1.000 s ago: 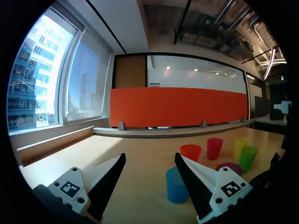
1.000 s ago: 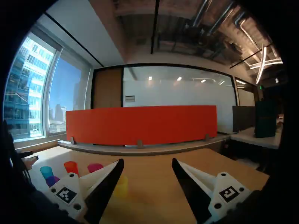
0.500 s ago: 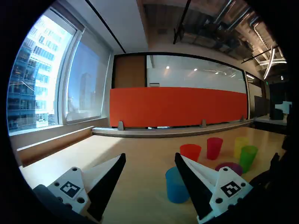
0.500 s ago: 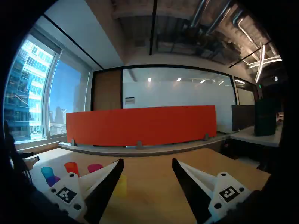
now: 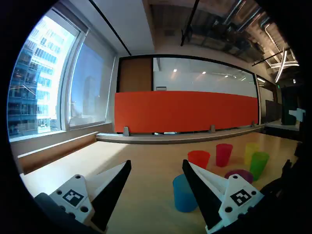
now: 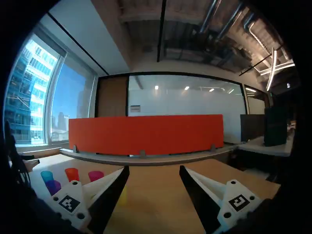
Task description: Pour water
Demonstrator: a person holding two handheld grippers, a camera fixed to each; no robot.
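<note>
Blue cup [image 5: 183, 194] translucent, upright on desk [image 5: 117, 152], at 5 o'clock. Left tongs [image 5: 156, 161] released, level over desk. Right tongs [image 6: 154, 167] released, level.

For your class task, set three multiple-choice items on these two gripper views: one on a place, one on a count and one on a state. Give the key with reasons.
1. Which cup stands nearest the left gripper in the left gripper view?
A. blue cup
B. yellow cup
C. green cup

2. How many cups stand on the table in that view?
A. three
B. six
C. nine

3. How do the left gripper's jaws stand?
A. shut on a cup
B. open, holding nothing
C. shut, empty

Key:
1. A, the blue cup looms largest, right beside one finger.
2. B, six separate cups can be counted.
3. B, a wide gap shows between the jaws.
</note>
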